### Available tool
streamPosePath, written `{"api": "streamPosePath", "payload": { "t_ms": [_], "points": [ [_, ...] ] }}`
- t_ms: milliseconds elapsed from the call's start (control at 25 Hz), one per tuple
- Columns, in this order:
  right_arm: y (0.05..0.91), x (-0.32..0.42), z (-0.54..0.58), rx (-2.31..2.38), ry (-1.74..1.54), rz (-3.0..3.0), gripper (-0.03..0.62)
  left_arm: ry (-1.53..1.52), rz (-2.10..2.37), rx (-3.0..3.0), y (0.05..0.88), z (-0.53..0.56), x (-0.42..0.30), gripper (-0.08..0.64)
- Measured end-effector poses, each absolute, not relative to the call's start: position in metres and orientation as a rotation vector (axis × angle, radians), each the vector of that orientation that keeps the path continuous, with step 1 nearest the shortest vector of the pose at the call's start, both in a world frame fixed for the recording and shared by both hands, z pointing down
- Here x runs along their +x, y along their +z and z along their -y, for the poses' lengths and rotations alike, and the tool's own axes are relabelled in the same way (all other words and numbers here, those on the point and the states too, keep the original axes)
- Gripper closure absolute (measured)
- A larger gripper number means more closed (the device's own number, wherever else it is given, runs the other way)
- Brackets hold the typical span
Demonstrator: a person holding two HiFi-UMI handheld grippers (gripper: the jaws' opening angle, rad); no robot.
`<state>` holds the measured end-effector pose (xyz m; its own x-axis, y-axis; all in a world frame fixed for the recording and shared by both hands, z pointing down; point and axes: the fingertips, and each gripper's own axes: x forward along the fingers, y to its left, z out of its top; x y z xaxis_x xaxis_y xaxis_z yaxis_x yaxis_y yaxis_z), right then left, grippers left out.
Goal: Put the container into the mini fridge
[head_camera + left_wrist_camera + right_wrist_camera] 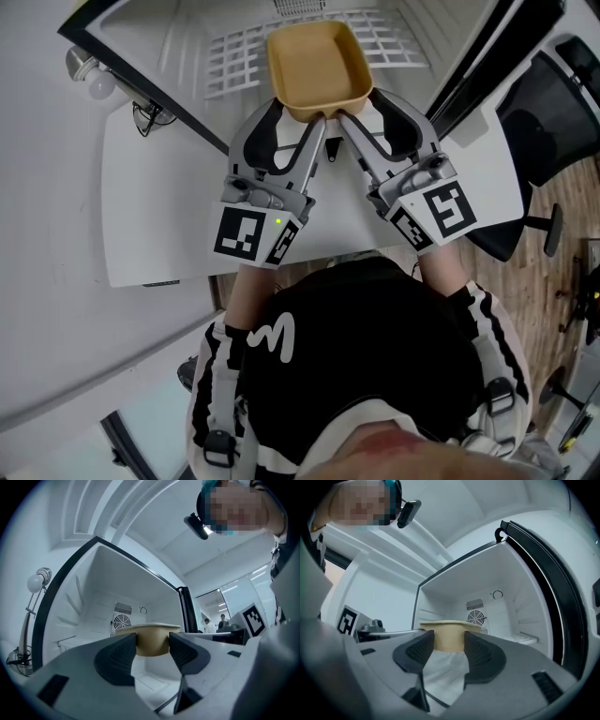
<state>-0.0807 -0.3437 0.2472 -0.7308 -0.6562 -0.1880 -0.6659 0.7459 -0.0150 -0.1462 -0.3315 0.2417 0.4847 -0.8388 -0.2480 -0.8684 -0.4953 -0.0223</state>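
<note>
A tan, empty, square container (319,66) hangs in front of the open mini fridge (187,42), above its white wire shelf (239,52). My left gripper (300,112) is shut on the near wall at its left corner, and my right gripper (359,105) is shut on the same wall at its right corner. In the left gripper view the container (151,641) sits pinched between the dark pads of my left gripper (152,651), with the fridge's back fan behind it. The right gripper view shows the same tan container (449,637) held between the pads of my right gripper (449,649).
The fridge door (478,66) stands open to the right. A white table (159,206) lies below my grippers, with a small bulb lamp (98,84) at its far left. A black office chair (553,103) stands at the right. People stand far off in the room (222,619).
</note>
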Motion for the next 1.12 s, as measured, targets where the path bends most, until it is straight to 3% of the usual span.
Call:
{"api": "streamPosePath", "payload": {
  "t_ms": [1120],
  "points": [
    [0.244,-0.082,0.381,-1.064,0.009,-2.772,0.383,0.291,-1.532,-2.602,0.239,0.368,-0.148,0.336]
  ]
}}
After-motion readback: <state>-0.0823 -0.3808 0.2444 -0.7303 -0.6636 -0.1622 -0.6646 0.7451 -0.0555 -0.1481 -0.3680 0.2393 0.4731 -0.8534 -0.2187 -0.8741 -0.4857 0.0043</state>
